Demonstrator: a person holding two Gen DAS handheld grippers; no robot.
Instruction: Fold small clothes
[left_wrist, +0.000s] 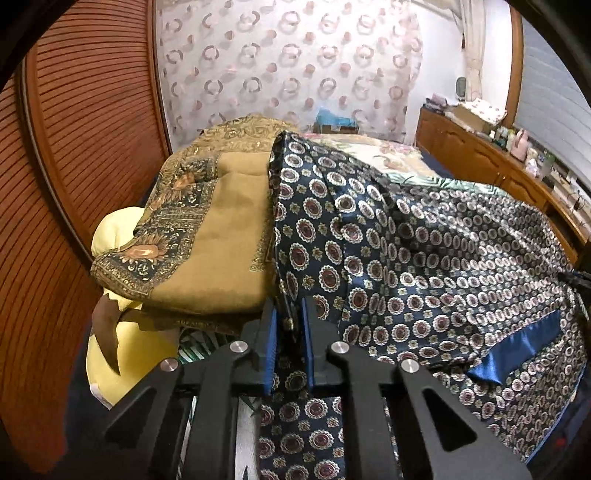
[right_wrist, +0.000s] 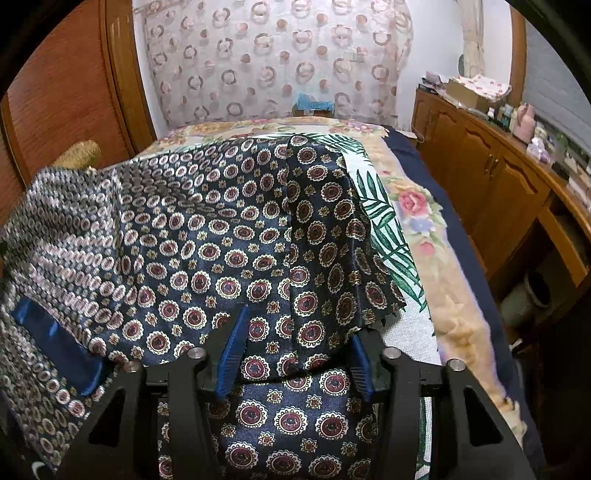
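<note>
In the left wrist view, the left gripper (left_wrist: 289, 332) has its blue-padded jaws drawn close together on a raised fold of the navy patterned garment (left_wrist: 388, 236). The fold's edge runs straight up between the two pads, and more of the same cloth hangs below them, so the jaws are clenched on the garment. From that pinched edge the cloth spreads away to the right, lifted off the bed, with a plain blue satin patch (left_wrist: 517, 350) showing on it low at the right. Just left of the jaws lies a folded tan paisley cloth (left_wrist: 221, 236), resting on a pale yellow cushion (left_wrist: 110, 236).

In the right wrist view, the right gripper (right_wrist: 295, 347) stands with its jaws wider apart, and a broad bunch of the garment fills the gap from one blue pad to the other, so they grasp it too. The cloth rises from there and stretches off to the left. Beneath its right edge lie a palm-leaf sheet (right_wrist: 388, 236) and a floral blanket (right_wrist: 428, 221) on the bed.
</note>
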